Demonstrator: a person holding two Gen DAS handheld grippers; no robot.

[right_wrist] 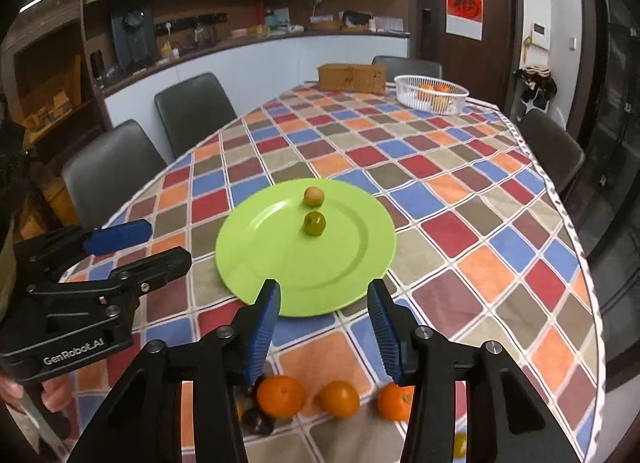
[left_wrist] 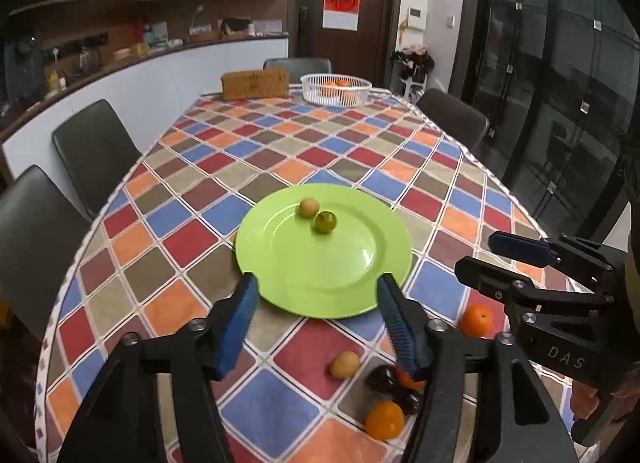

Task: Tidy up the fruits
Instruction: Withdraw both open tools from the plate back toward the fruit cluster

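Left gripper (left_wrist: 316, 295): jaws spread wide, nothing between them, blue pads (left_wrist: 236, 327) framing the near rim of the green plate (left_wrist: 320, 271) at lower centre of the left wrist view. Right gripper (right_wrist: 323, 299): jaws also wide apart and empty, tips over the plate's near edge (right_wrist: 280, 263) in its own view. Each gripper shows in the other's camera: right one at the right edge of the left view (left_wrist: 532, 263), left one at the left edge of the right view (right_wrist: 132, 251), both with jaws apart and holding nothing. On the plate, upper part: a tan round fruit (left_wrist: 309, 208) and a green round fruit (left_wrist: 325, 222), just beside each other; from the left view they look touching, from the right view apart, so cannot tell. Loose fruit on the tablecloth (left_wrist: 280, 143) at the bottom of the frames, on the near side of the plate: in the left view another tan fruit (left_wrist: 345, 364), dark fruits (left_wrist: 384, 379) partly hidden behind the right finger, an orange (left_wrist: 385, 420) just below them, and a mandarin (left_wrist: 476, 320) off to the right. In the right view, three orange fruits in a row (right_wrist: 281, 396) (right_wrist: 339, 399) (right_wrist: 394, 402) between the fingers, a dark fruit (right_wrist: 256, 421) at lower left of them. Far end of the table, upper centre: white basket (left_wrist: 312, 87) with orange fruit inside, brown box (left_wrist: 255, 83) just left of it. Dark chairs (left_wrist: 96, 151) along the left side.
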